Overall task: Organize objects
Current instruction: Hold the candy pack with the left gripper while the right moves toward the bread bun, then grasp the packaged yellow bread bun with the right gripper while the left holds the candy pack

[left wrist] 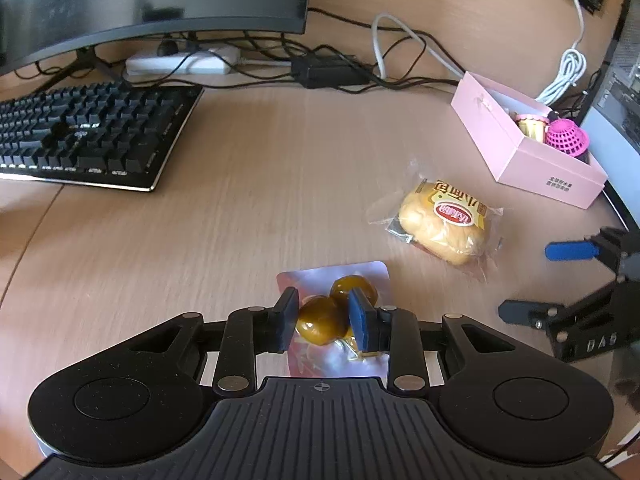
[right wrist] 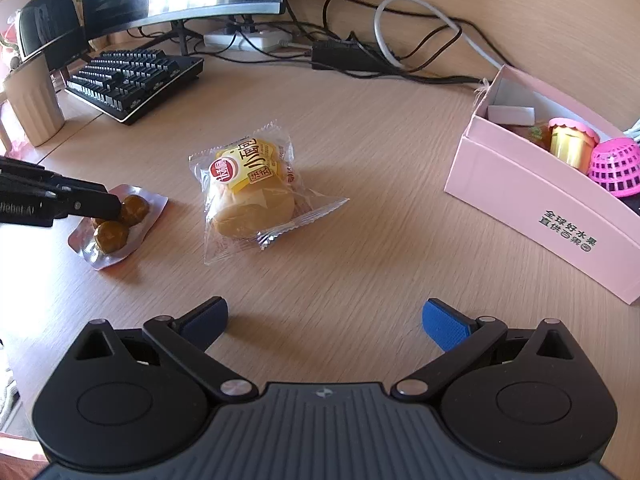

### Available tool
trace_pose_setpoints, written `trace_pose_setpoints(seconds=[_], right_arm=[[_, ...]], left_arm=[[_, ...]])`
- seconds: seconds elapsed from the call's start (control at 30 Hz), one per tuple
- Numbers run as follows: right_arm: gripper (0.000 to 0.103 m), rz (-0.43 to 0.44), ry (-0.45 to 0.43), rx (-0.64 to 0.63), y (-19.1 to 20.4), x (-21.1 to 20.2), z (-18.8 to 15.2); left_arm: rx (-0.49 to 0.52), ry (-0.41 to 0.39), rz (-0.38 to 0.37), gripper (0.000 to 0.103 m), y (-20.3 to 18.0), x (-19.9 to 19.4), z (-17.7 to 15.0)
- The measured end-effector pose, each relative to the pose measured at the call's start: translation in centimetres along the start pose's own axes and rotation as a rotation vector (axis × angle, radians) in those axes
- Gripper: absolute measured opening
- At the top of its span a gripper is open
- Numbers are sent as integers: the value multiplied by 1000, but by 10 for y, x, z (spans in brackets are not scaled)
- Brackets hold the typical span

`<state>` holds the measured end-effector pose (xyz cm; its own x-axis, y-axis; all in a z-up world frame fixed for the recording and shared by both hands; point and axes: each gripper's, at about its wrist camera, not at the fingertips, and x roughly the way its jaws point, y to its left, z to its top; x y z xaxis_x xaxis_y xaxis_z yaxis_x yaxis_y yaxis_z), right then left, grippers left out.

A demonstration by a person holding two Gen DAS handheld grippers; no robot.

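Left gripper [left wrist: 324,320] is closing narrowly around a glossy vacuum pouch [left wrist: 336,320] of round brown balls on the wood-grain desk [left wrist: 240,200].
Its blue ribbed pads are flanking the balls; whether they are pressing is unclear. Right gripper [right wrist: 325,322] is hovering spread wide, empty, near the crinkly bread packet [right wrist: 252,196] and pink cardboard box [right wrist: 532,208].

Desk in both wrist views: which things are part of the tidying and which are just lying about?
Job:
- egg packet, between left gripper pads
- bread packet
- pink box with jar and pink basket
- right gripper, open

Lying about:
- keyboard
- monitor
- power strip
- cables
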<state>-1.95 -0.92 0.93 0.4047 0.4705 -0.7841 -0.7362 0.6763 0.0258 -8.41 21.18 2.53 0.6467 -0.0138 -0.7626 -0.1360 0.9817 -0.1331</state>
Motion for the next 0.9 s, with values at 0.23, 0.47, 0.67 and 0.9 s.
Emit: trace_pose_setpoints(seconds=[0.23, 0.47, 0.67, 0.9], right_arm=[[103, 27, -116, -124, 18, -12, 27], [103, 64, -62, -151, 34, 29, 60], [69, 68, 8, -101, 36, 35, 61], [57, 10, -16, -97, 39, -13, 44]], left_arm=[[-17, 40, -3, 31, 7, -3, 0], [16, 56, 10, 31, 3, -3, 2], [14, 30, -7, 31, 7, -3, -2], [30, -20, -56, 27, 12, -6, -9]])
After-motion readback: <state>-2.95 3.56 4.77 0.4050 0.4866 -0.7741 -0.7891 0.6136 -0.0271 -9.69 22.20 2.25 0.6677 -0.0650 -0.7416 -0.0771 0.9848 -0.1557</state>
